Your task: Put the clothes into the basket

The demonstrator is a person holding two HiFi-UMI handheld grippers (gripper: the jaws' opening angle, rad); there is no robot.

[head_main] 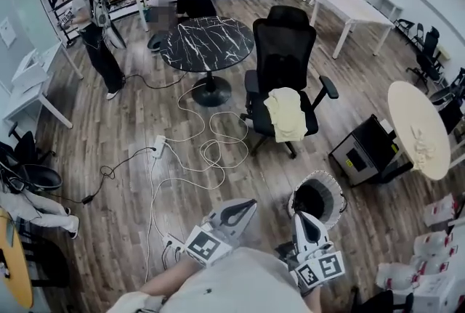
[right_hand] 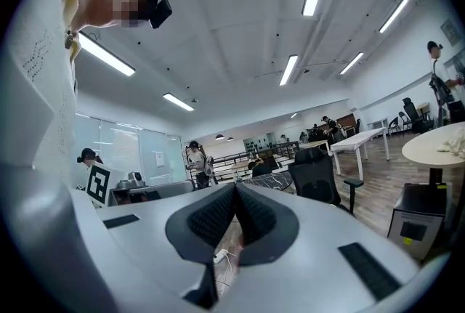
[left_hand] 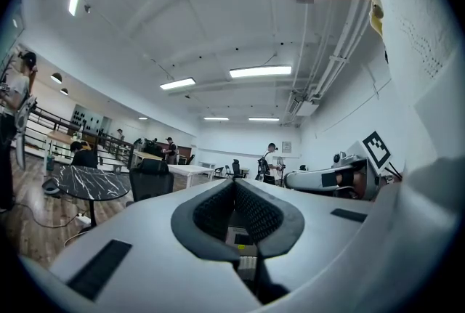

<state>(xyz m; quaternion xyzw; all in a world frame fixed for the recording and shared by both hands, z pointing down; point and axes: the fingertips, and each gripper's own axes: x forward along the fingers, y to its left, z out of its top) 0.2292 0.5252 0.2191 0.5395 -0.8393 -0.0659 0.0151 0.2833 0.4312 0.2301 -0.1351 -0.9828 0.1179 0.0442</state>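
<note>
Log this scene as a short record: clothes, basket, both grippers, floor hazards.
clothes: one pale yellow garment, draped over the seat of a black office chair
basket: white-rimmed basket, standing on the floor between the chair and the person, no clothes visible inside
left gripper: jaws together, nothing between them
right gripper: jaws together, nothing between them
floor hazards: white cables looped on the floor left of the chair
task state: garment not yet picked up
</note>
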